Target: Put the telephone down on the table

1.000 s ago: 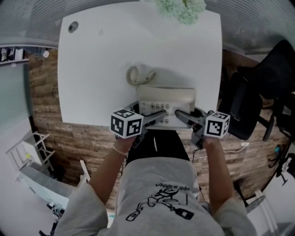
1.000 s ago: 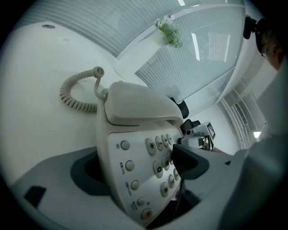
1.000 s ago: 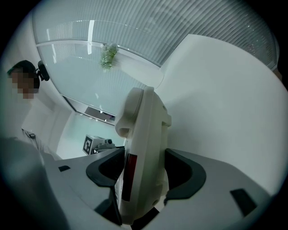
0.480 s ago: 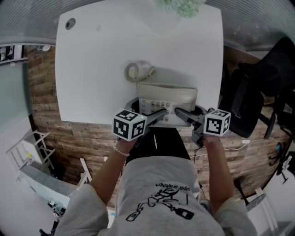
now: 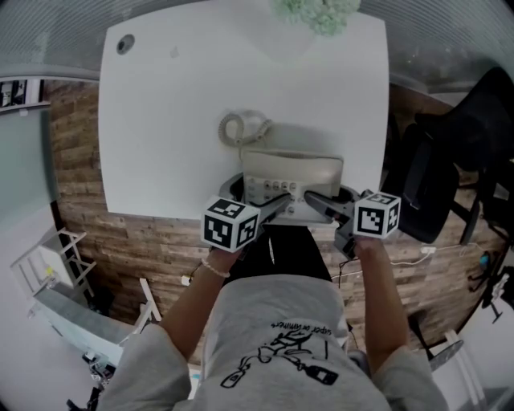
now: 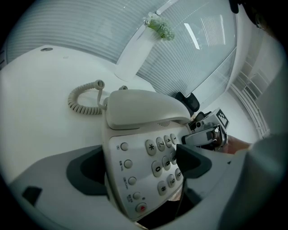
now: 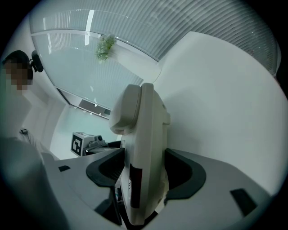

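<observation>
A beige desk telephone [image 5: 291, 172] with its handset [image 6: 139, 108] on the cradle lies at the near edge of the white table [image 5: 177, 120]. Its coiled cord [image 5: 241, 127] rests on the table just behind it. My left gripper [image 5: 277, 201] reaches in at the telephone's front left. Its jaws are opening, with the keypad end [image 6: 148, 166] between them: one pad [image 6: 193, 161] lies over the keys and the other beside the left edge. My right gripper [image 5: 317, 201] comes in from the front right. Its pads [image 7: 180, 173] close against both sides of the telephone body [image 7: 144, 134].
A green plant [image 5: 317, 14] stands at the table's far edge and a cable hole [image 5: 124, 44] sits in the far left corner. A black chair [image 5: 450, 177] stands right of the table. Wooden floor shows below the near edge.
My left gripper has shifted slightly right and toward me. The telephone and my right gripper have stayed in place.
</observation>
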The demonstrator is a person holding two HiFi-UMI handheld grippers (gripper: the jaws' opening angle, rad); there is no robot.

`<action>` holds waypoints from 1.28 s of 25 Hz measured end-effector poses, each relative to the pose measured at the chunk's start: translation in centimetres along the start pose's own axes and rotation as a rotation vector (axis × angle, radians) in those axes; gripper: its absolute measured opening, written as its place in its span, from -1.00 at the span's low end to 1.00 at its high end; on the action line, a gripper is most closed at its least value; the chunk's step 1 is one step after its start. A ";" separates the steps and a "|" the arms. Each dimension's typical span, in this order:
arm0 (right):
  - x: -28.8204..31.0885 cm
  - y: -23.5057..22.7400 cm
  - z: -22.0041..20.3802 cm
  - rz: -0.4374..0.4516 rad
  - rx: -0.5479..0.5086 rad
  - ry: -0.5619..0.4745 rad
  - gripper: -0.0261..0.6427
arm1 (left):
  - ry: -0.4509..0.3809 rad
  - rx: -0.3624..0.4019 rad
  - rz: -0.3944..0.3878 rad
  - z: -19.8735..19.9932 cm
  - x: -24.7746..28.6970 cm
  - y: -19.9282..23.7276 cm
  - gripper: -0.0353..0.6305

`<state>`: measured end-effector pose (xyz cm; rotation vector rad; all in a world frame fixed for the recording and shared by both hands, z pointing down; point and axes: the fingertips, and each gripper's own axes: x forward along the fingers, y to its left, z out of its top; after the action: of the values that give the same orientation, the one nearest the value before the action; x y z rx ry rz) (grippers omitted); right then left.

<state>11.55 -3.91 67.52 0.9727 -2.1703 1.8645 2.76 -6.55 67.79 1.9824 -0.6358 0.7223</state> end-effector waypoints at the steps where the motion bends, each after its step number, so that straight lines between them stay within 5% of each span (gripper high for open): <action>1: 0.0 -0.1 -0.1 -0.002 0.001 0.007 -0.04 | 0.003 -0.002 0.003 -0.1 0.0 0.0 0.49; 16: 0.2 -0.7 0.2 -0.097 0.004 -0.001 -0.03 | 0.002 0.072 0.145 0.5 -0.2 1.0 0.55; 32: 0.6 -1.1 0.1 -0.168 0.004 0.020 -0.02 | 0.005 0.101 0.131 0.2 -0.1 1.2 0.55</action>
<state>11.72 -4.30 68.74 1.0952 -2.0057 1.7950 1.91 -7.24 68.32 2.0444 -0.7450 0.8531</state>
